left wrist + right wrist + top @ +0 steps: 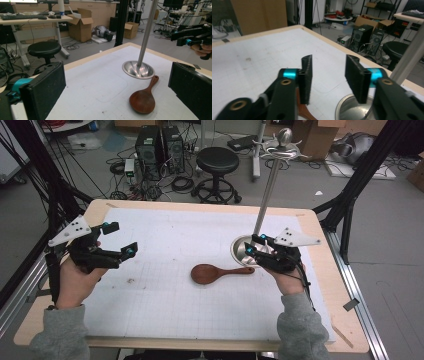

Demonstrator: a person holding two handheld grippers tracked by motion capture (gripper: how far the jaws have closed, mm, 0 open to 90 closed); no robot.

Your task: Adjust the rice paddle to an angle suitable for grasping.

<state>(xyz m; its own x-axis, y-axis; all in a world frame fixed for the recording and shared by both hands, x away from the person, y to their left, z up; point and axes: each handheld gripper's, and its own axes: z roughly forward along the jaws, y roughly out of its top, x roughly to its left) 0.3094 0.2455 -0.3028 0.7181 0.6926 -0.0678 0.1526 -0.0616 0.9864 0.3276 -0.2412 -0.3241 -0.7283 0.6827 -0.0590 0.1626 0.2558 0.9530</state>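
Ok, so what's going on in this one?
A person at a white-covered table holds a black two-jaw gripper in each hand. A dark brown wooden spoon lies flat mid-table, its handle pointing at a shiny metal stand with a round base and tall pole. The right gripper hovers over the handle end beside that base, jaws part open with nothing between them. The left gripper waits open off to the side, holding nothing.

A spoon point(220, 272) is laid mid-table point(165, 227); a stand point(243, 248) is set just behind its handle, to the right.
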